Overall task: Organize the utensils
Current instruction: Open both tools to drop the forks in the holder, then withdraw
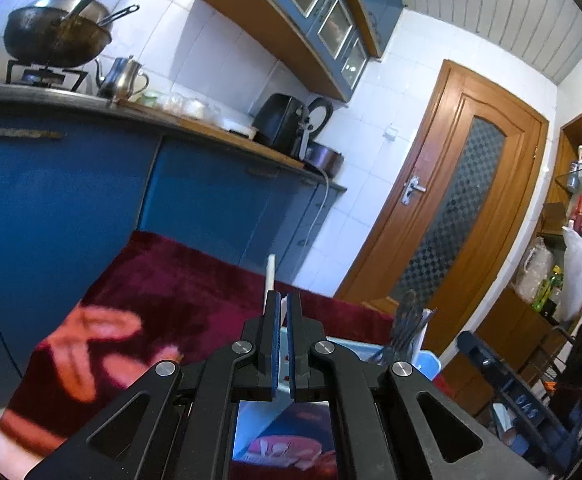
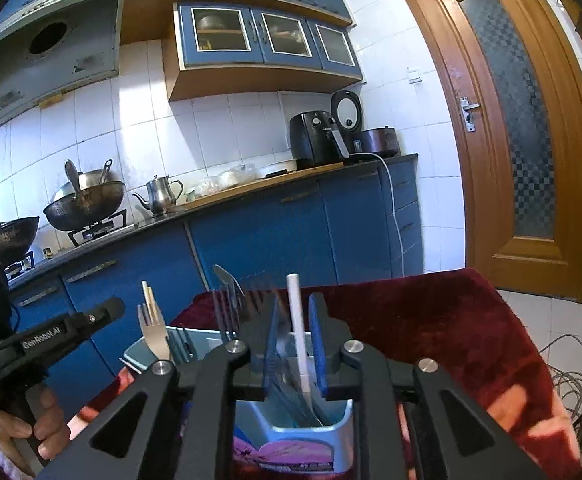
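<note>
In the left wrist view my left gripper (image 1: 287, 300) is shut on a thin white stick (image 1: 270, 274) that pokes up past its left finger, over the red blanket (image 1: 179, 280). To its right stands the pale blue utensil holder (image 1: 429, 360) with dark forks (image 1: 407, 320) in it. In the right wrist view my right gripper (image 2: 294, 304) hangs right over the utensil holder (image 2: 331, 432). Its jaws stand slightly apart around an upright white stick (image 2: 296, 320) that rests in the holder, with a gap on each side. A silver fork (image 2: 153, 336) and other cutlery stand in the holder. The left gripper (image 2: 107, 312) shows at the left.
A red blanket (image 2: 431, 320) covers the table. Behind it run blue cabinets (image 2: 259, 240) and a counter with a wok (image 2: 85, 206), a kettle (image 2: 161, 194) and an air fryer (image 2: 313, 140). A wooden door (image 2: 507, 120) is at the right, with cables (image 2: 571, 364) on the floor.
</note>
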A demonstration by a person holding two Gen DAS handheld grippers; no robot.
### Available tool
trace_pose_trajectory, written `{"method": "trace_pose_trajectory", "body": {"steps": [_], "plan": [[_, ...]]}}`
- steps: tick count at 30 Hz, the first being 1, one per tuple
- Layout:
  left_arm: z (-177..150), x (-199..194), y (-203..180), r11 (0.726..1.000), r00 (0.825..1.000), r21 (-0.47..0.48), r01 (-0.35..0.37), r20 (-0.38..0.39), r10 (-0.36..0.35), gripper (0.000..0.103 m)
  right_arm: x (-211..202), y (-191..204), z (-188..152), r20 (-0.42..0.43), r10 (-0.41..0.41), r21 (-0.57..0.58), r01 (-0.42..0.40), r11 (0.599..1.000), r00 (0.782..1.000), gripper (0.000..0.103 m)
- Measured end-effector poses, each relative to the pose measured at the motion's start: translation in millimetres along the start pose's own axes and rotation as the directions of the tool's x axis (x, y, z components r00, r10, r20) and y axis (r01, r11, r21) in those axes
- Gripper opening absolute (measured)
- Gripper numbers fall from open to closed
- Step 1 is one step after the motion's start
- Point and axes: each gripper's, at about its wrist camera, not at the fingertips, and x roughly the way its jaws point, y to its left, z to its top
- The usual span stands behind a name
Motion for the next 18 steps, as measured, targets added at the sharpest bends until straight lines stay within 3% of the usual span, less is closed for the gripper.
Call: {"method": "trace_pose_trajectory", "body": {"steps": [9,18], "plan": [[-8,-21,-6,0.999,0.995,0.046,-0.003,-0.097,0.008,0.005,-34,10,0,-0.025,0.001,0.006,-0.001,1.000,1.000,0.023],[-24,-50,-21,0.994,0.983,0.111,0.005,-0.184,0.015,0.006,-67,27,-14,-0.106,0.000,-0.025,-0.003,1.000,0.994,0.026]]}}
